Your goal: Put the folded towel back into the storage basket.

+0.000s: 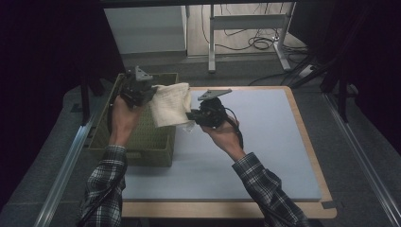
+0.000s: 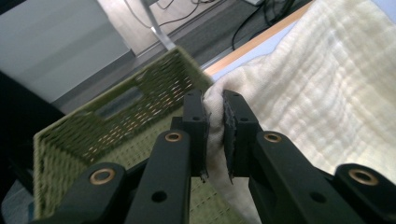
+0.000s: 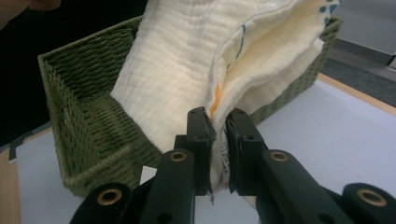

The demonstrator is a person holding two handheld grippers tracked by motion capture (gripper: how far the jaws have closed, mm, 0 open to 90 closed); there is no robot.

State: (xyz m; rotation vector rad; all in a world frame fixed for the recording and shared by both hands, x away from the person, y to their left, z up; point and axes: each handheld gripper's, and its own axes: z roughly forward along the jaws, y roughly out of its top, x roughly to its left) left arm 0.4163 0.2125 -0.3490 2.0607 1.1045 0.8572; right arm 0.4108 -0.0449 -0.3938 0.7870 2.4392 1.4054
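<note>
Both claws are clamped on the cloth (image 1: 171,104) — the left claw (image 1: 142,94) on one corner, the right claw (image 1: 196,115) on an edge — holding it folded in the air above the basket (image 1: 156,142), partly past its rim. Folding looks done; lowering it into the basket remains.

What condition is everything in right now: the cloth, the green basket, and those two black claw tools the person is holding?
Cream cloth: folded, lifted, held at two ends, hanging partly above the basket.
Green woven basket: upright on the table, open-topped; inside looks empty where visible.
Left gripper: shut on an edge of the cloth.
Right gripper: shut on the cloth's layered edge.
Blue-grey mat: lying flat on the table.
</note>
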